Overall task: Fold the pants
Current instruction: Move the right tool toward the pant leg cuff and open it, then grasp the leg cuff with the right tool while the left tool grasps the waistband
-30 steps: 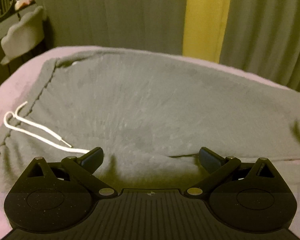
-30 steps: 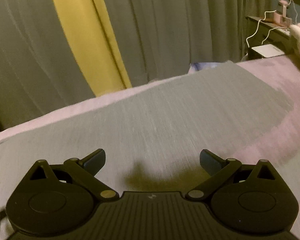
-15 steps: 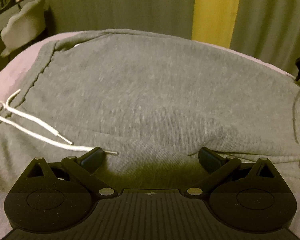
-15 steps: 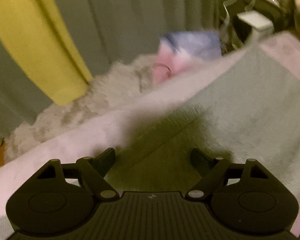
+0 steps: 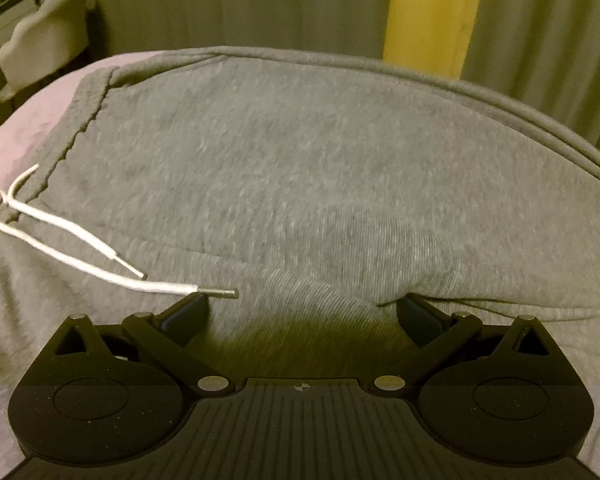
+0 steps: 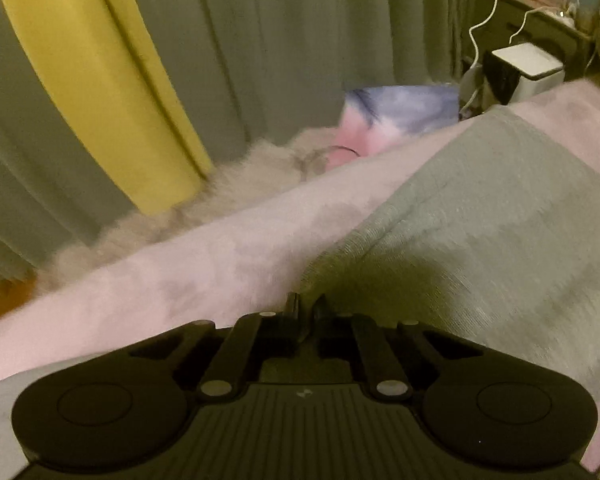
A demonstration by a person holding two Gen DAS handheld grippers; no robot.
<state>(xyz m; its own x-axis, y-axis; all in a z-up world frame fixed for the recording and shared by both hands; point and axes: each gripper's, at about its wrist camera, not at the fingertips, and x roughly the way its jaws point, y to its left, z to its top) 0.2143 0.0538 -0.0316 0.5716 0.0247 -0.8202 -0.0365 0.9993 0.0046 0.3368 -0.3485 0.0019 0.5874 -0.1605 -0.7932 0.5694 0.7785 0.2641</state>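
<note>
Grey sweatpants point(image 5: 300, 184) lie spread on a pink bed cover point(image 5: 24, 128). Their waistband is at the left, with a white drawstring point(image 5: 80, 240) lying across the cloth. My left gripper point(image 5: 302, 312) is open, its fingers resting on the cloth near a fold edge. In the right wrist view the pants leg point(image 6: 500, 220) runs to the right. My right gripper point(image 6: 306, 308) is shut at the leg's far edge; the cloth seems pinched between the fingers.
Grey curtains with a yellow strip point(image 5: 428, 16) hang behind the bed. A pale chair point(image 5: 44, 36) stands at the far left. Beyond the bed's edge lie a fluffy rug point(image 6: 204, 208), a blue-pink cushion point(image 6: 396, 112), and a white box point(image 6: 528, 66) with cables.
My right gripper has moved to the leg's far edge and shut there. My left gripper has moved forward over the pants and stays open.
</note>
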